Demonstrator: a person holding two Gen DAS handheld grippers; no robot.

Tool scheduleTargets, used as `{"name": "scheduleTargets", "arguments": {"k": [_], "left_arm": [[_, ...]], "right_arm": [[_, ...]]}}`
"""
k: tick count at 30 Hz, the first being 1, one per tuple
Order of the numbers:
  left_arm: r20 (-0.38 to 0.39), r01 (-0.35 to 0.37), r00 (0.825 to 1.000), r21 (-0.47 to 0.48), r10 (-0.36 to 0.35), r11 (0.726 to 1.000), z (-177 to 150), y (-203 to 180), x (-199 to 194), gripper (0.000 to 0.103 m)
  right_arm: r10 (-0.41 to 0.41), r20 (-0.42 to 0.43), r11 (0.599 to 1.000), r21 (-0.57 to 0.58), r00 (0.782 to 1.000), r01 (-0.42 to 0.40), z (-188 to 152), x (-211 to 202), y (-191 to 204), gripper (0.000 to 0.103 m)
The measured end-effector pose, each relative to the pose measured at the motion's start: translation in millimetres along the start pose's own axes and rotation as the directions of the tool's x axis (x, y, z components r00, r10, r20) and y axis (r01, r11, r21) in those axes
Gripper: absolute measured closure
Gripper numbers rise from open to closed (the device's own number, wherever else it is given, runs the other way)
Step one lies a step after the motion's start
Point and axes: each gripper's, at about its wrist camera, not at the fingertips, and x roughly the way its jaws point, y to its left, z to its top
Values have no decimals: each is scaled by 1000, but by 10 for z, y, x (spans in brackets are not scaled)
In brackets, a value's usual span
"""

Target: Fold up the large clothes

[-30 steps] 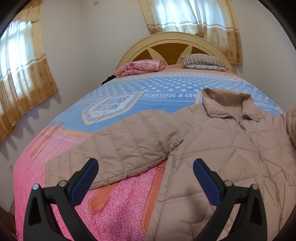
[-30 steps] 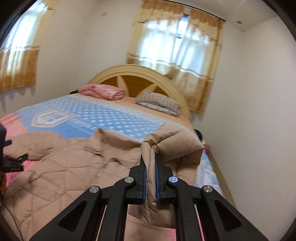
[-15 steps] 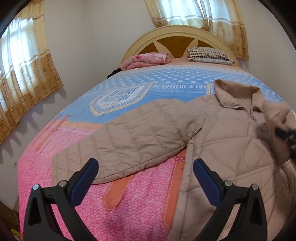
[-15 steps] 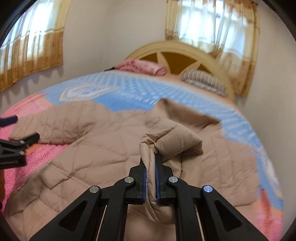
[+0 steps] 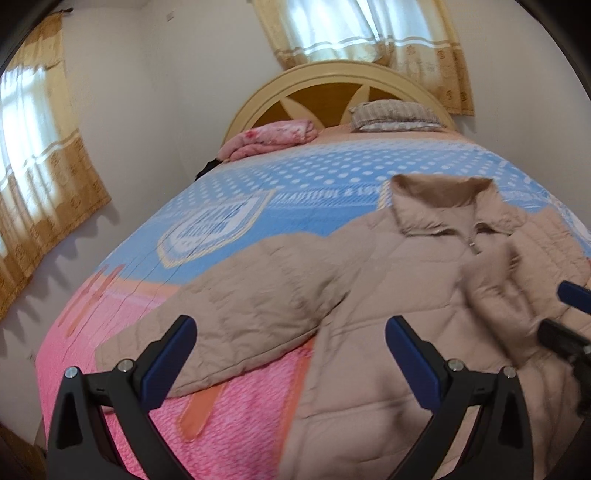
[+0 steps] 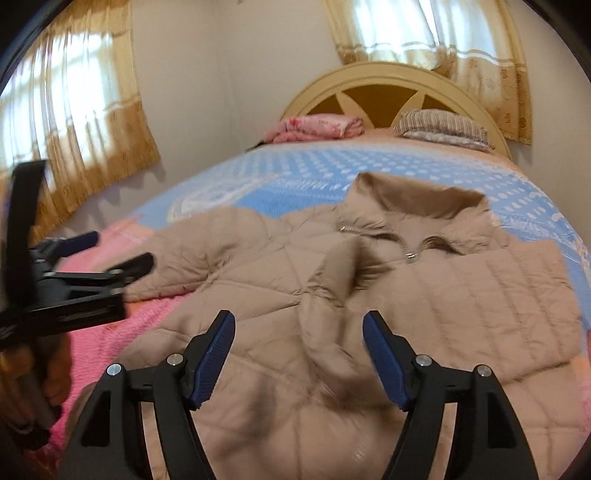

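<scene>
We see the quilted beige jacket (image 6: 424, 295) spread flat on the bed (image 5: 295, 177), just ahead of our right gripper (image 6: 299, 354) and left gripper (image 5: 291, 362), both spread wide and empty

A bed (image 5: 110, 354) fills the view, its cover (image 5: 325, 177) blue with white dots toward 12 o'clock and pink toward 6 o'clock. Against the arched wooden headboard (image 5: 332, 88) at 12 o'clock lie a folded pink blanket (image 5: 273, 138) and, to its right, a striped pillow (image 5: 395, 114). Yellow curtains hang at 9 o'clock (image 5: 40, 173) and above the headboard (image 5: 369, 33).
</scene>
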Motion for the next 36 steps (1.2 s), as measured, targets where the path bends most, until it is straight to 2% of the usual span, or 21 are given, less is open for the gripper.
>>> {"name": "scheduleTargets", "arguments": {"k": [2,3,4,5,6,7,8,10,13,15,18,21,24,27,30,33,34,36], "left_arm": [[11,12,1000,9,-12,1000,67,-143,-13,0],[12,28,1000,21,-29,999,113,-250,-16,0],[15,34,999,28,-35,999,147,-308,-20,0],[24,35,999,36,-36,999,173,-382,-37,0],[35,36,999,45,-38,998,203,-466,-56,0],[39,42,998,48,-44,998,221,-515,-65,0],[45,43,998,51,-45,998,244,-563,-72,0],[51,36,998,58,-39,998,279,-639,-71,0],[52,22,998,71,-26,997,306,-747,-16,0],[35,0,999,122,-4,993,256,-864,108,0],[-21,-86,996,191,91,978,77,-965,427,0],[-82,-118,987,231,140,966,-74,-959,687,0],[-97,-105,987,204,127,973,-37,-913,665,0],[-27,-98,994,133,102,986,145,-871,410,0],[41,-22,999,94,18,995,352,-952,157,0],[12,42,999,131,-44,991,400,-1229,228,0],[1,46,999,149,-46,988,369,-1323,302,0],[-45,12,999,212,-3,977,249,-1536,576,0]], "right_arm": [[-46,-4,997,58,999,46,12,-93,-217,31],[-119,-23,990,71,993,121,25,-75,-334,38],[-182,-43,979,85,982,185,42,-23,-464,56],[-211,-73,971,100,975,218,43,63,-572,59],[-219,-129,965,117,967,234,19,226,-684,60],[-208,-163,965,125,965,229,-24,365,-722,67],[-191,-180,970,119,965,214,-73,470,-703,69],[-155,-232,983,59,960,173,-206,710,-514,69],[-101,-218,993,40,971,112,-250,750,-322,69],[-89,-209,994,47,974,101,-246,700,-319,69],[-87,-190,985,132,978,113,-204,503,-536,69],[-149,-129,963,206,980,173,-48,195,-963,69],[-239,-68,924,290,969,248,129,-53,-1428,69],[-319,-39,888,338,947,313,225,-87,-1863,69],[-321,-112,864,372,940,340,126,173,-2263,77],[-285,-199,859,381,938,342,-83,455,-2452,80],[-279,-219,861,373,935,345,-106,521,-2469,80],[-282,-231,863,362,931,352,-102,565,-2455,80]]}}
